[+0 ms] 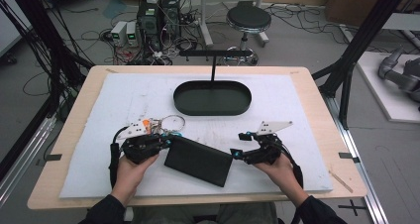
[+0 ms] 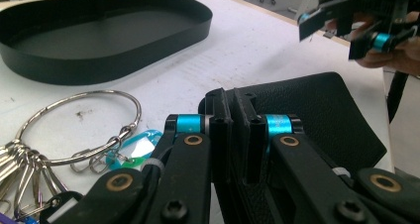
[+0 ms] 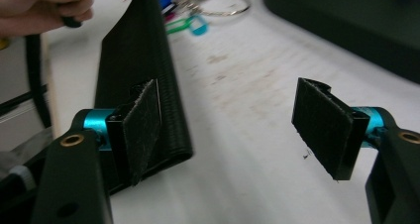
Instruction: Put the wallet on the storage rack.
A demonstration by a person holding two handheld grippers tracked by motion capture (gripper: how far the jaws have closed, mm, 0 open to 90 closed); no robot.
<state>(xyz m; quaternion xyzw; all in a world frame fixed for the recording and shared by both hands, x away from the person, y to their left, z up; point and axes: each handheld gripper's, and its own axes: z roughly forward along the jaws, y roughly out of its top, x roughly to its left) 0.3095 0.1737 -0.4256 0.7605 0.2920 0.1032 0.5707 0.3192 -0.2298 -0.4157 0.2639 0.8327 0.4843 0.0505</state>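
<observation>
A black leather pouch lies flat on the white mat, near the front. My left gripper is shut on its left corner; in the left gripper view the jaws press together over the pouch edge. My right gripper stands open just off the pouch's right end. In the right gripper view its pads are wide apart, with the pouch end beside the left pad, not between them. A bunch of keys on a large ring lies just behind the left gripper.
A black oval tray sits at the mat's middle back, below a black T-shaped stand. Bare mat stretches to the right. The wooden table edge runs along the front. A stool and cabling stand on the floor beyond.
</observation>
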